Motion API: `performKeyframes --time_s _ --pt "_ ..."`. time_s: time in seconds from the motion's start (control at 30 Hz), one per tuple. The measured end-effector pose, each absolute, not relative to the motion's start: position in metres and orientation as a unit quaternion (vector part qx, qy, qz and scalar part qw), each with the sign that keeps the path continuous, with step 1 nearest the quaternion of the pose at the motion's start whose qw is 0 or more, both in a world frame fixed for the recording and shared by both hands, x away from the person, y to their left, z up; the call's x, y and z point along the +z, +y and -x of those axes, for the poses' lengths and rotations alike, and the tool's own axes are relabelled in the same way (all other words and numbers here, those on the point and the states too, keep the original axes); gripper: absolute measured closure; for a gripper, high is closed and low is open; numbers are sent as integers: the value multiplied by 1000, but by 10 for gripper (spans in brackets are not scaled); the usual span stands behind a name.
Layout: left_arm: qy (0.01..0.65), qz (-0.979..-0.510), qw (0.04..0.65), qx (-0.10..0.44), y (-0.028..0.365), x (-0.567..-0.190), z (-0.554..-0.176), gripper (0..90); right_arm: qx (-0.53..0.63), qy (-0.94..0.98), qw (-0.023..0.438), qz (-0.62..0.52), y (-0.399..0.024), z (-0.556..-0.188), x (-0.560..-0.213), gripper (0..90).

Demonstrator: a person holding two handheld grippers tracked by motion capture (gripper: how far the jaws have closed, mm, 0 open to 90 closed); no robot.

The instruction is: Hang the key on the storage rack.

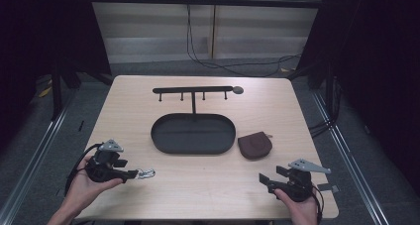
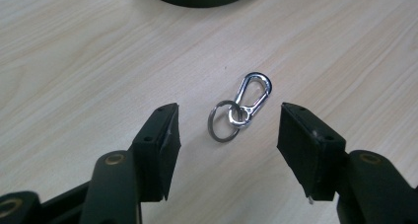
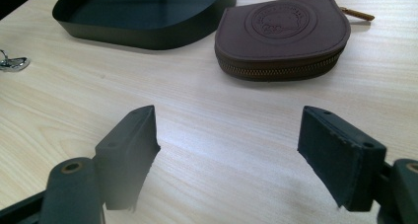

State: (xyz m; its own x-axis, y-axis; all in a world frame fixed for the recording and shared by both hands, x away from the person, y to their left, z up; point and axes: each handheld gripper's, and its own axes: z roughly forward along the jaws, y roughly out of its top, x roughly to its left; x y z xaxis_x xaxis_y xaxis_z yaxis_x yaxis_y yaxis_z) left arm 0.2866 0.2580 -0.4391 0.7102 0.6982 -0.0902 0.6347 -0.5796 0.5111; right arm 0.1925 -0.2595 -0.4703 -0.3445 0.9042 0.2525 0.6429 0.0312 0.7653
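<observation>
A silver carabiner clip [image 2: 255,92] joined to a dark key ring [image 2: 221,123] lies flat on the wooden table. My left gripper [image 2: 229,135] is open around it, one pad on each side, and neither pad touches it. In the high view that gripper [image 1: 131,174] is at the front left, with the clip [image 1: 146,173] at its tips. My right gripper [image 1: 264,179] rests at the front right, open, with bare table between its jaws [image 3: 229,145]. From the right gripper view the clip [image 3: 12,62] appears at the far left edge.
A black oval tray [image 1: 158,136] sits mid-table; its wall [image 3: 148,36] is low. A black hook rack [image 1: 193,90] stands behind it. A brown zipped coin pouch [image 1: 254,144] lies right of the tray, ahead of the right gripper [image 3: 283,34].
</observation>
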Motion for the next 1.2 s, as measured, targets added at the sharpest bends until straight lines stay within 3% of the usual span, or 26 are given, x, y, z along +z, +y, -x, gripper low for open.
performKeyframes --time_s 0.23,0.5,1.2 --pt "375 -897 231 12 254 -447 -305 403 422 705 148 -551 -259 -193 -471 214" --pt "366 -909 199 -1 248 -440 -315 518 420 707 144 -551 -258 -194 -471 199" --pt "355 -921 153 -40 237 -457 -328 643 408 709 135 -559 -260 -196 -475 195"
